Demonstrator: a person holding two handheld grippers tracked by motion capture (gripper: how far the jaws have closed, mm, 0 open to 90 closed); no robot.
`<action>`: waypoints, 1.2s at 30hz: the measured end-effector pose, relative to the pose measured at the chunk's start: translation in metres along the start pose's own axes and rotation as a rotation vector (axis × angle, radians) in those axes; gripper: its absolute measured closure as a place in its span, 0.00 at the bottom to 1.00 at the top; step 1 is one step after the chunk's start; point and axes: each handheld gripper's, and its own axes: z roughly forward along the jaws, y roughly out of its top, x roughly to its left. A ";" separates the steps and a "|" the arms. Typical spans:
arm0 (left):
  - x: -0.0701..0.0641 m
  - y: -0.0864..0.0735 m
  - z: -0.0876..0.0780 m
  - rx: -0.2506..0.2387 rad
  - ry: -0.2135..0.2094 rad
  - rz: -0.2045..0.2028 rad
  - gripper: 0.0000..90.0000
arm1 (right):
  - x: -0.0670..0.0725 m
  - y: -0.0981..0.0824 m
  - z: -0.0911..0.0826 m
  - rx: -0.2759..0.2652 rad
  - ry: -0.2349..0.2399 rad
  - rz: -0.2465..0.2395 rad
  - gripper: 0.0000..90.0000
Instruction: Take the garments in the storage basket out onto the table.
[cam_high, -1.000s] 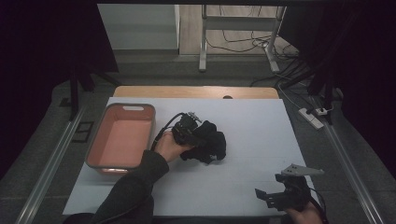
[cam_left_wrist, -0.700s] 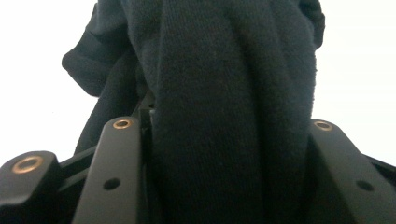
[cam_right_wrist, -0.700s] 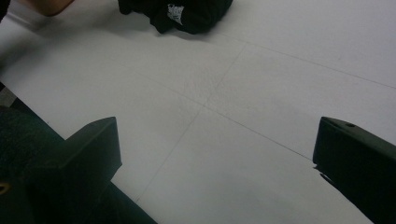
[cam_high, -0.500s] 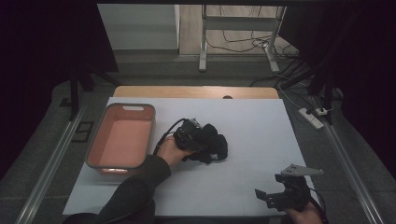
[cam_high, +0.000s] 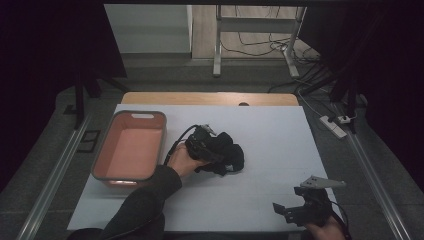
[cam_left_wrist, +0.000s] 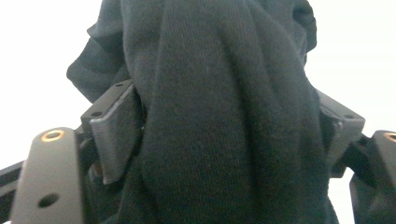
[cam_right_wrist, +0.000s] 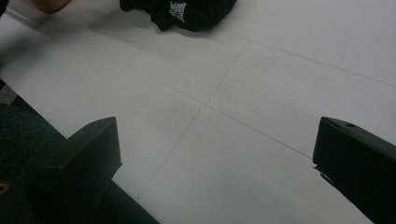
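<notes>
High view has the left gripper (cam_high: 220, 150) pinching the black cloth (cam_high: 227, 152) mid-table, right of the pink tub (cam_high: 131, 146); the right gripper (cam_high: 295, 212) idles spread near-right, so probably lift clear before swinging left.

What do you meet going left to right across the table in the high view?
Pink bin → left gripper shut on the black cloth → right gripper, open at the near right corner.

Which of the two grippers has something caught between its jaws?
The left gripper, beside the pink tub: black cloth fills its jaws. The right gripper's jaws stand apart over bare white table.
</notes>
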 end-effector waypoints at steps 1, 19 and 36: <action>-0.001 0.001 -0.001 0.002 0.001 0.007 0.24 | 0.000 0.000 0.000 0.001 0.000 0.000 0.01; -0.008 0.000 -0.021 -0.072 -0.041 0.010 0.01 | 0.000 0.000 0.000 0.001 -0.001 0.001 0.01; -0.008 -0.009 -0.038 -0.118 -0.061 -0.004 0.00 | 0.000 0.000 -0.001 -0.003 0.003 -0.002 0.01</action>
